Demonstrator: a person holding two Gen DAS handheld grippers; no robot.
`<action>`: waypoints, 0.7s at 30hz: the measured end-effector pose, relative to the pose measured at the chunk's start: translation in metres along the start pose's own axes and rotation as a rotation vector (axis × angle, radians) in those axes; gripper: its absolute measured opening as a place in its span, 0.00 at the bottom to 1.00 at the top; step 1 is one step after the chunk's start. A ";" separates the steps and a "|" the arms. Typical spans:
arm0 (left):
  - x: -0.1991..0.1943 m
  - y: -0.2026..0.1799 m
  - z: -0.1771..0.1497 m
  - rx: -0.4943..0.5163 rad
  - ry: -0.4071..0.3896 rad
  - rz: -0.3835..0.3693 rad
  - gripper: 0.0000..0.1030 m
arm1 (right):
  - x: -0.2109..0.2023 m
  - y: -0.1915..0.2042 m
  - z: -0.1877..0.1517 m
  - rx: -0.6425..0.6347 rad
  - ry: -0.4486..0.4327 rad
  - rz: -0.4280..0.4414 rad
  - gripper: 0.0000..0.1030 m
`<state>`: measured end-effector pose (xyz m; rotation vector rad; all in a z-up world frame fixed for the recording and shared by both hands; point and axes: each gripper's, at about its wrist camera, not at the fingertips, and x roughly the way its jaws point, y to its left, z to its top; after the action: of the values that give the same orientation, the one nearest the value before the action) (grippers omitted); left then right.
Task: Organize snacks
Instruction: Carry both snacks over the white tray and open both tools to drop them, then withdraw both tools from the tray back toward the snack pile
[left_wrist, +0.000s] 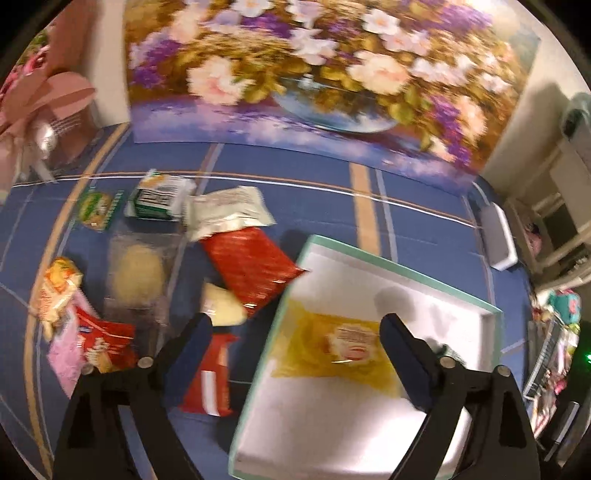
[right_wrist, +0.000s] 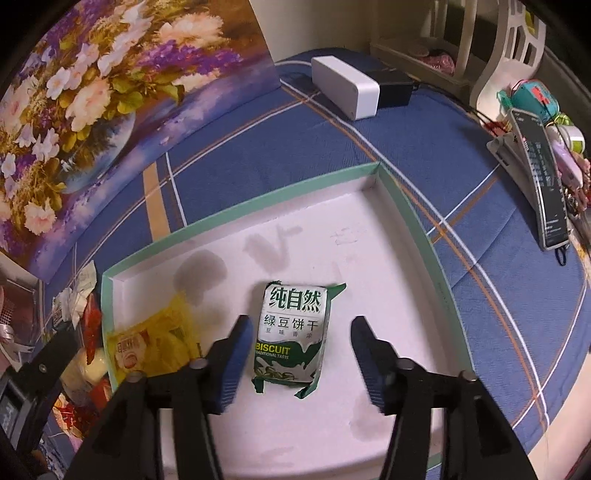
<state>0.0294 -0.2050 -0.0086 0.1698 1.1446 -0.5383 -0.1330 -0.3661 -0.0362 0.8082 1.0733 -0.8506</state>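
Biscuit pack (right_wrist: 291, 338) | label "BISCUIT", "绿豆饼干" | lies in tray (right_wrist: 406, 206)

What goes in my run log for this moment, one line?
left gripper: open, empty | right gripper: open, astride green biscuit pack | tray: holds biscuit pack, yellow snack packet

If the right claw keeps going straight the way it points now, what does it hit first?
Most likely the green biscuit pack, lying flat in the white tray between the open fingers of the right claw. Depth is hard to judge; the fingers may straddle it and meet the tray floor instead.
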 end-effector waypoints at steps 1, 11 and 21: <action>0.001 0.004 0.001 -0.009 0.004 0.011 0.90 | -0.002 0.001 0.000 -0.002 -0.001 0.001 0.58; 0.007 0.040 0.004 -0.067 -0.001 0.141 0.95 | -0.003 0.014 -0.001 -0.034 0.003 0.026 0.92; -0.010 0.078 -0.003 -0.123 -0.128 0.183 0.96 | -0.014 0.027 -0.003 -0.041 -0.063 0.101 1.00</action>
<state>0.0614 -0.1336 -0.0118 0.1302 1.0226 -0.3111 -0.1140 -0.3487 -0.0204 0.7900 0.9832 -0.7616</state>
